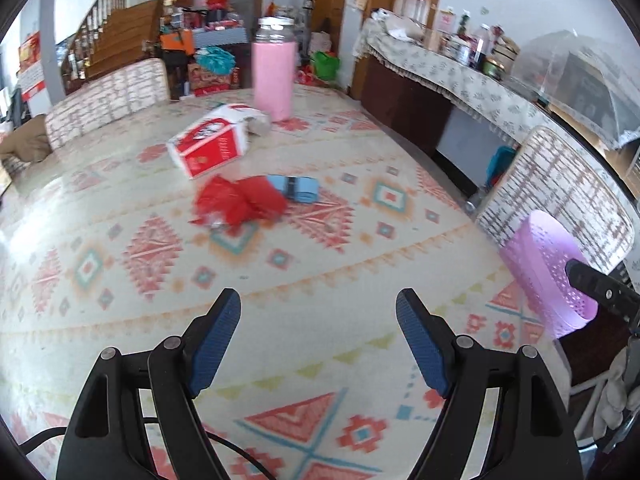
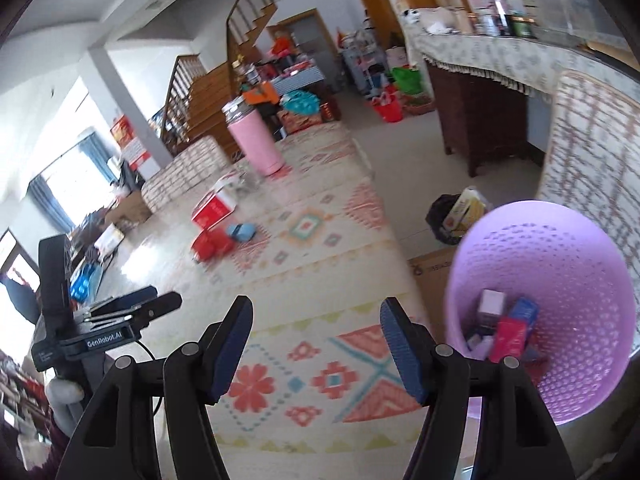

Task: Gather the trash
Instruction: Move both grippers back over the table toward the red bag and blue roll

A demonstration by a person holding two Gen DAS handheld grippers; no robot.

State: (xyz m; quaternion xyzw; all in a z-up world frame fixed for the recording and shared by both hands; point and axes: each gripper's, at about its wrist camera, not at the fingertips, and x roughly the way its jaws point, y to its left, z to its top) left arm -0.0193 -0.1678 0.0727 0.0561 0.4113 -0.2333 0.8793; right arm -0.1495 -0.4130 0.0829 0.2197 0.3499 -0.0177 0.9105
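On the patterned tablecloth [image 1: 280, 280] lie a red-and-white carton [image 1: 208, 146], a crumpled red wrapper [image 1: 240, 202] and a blue packet [image 1: 294, 188], all mid-table ahead of my open, empty left gripper [image 1: 318, 304]. In the right wrist view they lie far ahead: the carton [image 2: 212, 208], the red wrapper [image 2: 210, 244] and the blue packet [image 2: 242, 232]. A purple perforated bin [image 2: 560, 320] holding several small boxes stands off the table's right edge, just right of my open, empty right gripper [image 2: 316, 312]. The bin also shows in the left wrist view [image 1: 544, 268].
A tall pink bottle [image 1: 274, 72] stands at the table's far side. Woven chair backs stand at the right [image 1: 560, 196] and far left [image 1: 108, 100]. A black bag with rubbish [image 2: 452, 216] sits on the floor. A cluttered sideboard [image 1: 460, 68] runs along the right.
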